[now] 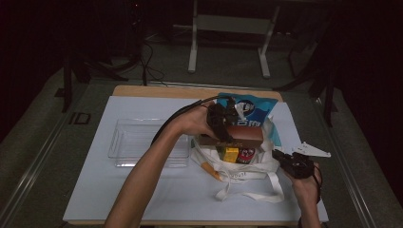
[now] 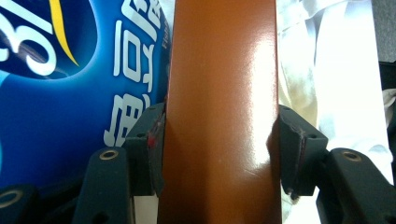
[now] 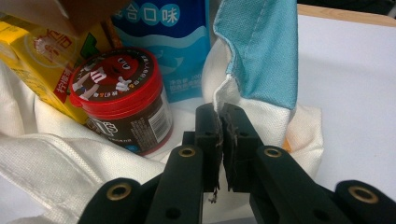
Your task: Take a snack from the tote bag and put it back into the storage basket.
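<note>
Two grippers were at work over your white tote bag (image 1: 247,164), which lay on the white table (image 1: 142,199). Your left gripper (image 2: 219,140) clamped the brown box (image 2: 222,93) above the bag's mouth. Your right gripper (image 3: 220,135) pinched the bag's cloth edge (image 3: 224,95) tight beside the red-lidded jar (image 3: 121,98).

L forearm reaches in diagonally, left gripper (image 1: 223,124) raised mid-table, jaws clamped w/ pads (image 2: 152,140) pressing both sides. R hand low at the near right; right gripper (image 3: 221,133) pinched shut, pointing inward.
</note>
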Demonstrator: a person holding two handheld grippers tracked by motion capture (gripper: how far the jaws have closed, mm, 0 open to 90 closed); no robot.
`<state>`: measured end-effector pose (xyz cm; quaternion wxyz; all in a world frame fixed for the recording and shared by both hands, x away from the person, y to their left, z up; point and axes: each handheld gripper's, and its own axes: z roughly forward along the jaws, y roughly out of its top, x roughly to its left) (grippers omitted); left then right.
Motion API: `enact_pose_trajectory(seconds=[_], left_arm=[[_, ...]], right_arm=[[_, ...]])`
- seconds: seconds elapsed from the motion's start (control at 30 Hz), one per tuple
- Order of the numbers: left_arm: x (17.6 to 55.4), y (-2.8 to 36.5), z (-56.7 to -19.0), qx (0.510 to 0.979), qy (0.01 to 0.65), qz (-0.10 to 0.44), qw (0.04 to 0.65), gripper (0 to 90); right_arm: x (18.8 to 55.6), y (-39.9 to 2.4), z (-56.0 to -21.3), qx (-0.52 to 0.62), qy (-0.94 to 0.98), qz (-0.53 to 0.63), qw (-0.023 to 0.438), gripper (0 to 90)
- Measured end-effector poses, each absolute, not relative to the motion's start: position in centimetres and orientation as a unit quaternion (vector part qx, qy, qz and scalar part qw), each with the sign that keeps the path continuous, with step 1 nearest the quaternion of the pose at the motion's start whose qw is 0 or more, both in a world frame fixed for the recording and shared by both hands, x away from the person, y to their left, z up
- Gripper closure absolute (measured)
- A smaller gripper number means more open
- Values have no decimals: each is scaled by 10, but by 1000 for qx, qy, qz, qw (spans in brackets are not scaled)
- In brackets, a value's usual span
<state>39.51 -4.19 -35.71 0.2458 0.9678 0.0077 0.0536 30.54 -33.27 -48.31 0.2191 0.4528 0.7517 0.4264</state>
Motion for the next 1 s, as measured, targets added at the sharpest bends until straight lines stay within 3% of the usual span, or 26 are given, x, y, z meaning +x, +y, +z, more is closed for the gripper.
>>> enact_pose_trajectory(seconds=[1.0], left_arm=[[379, 22, -347, 964, 16, 65, 256, 430]], right_arm=[[306, -333, -484, 453, 752, 427, 219, 856]])
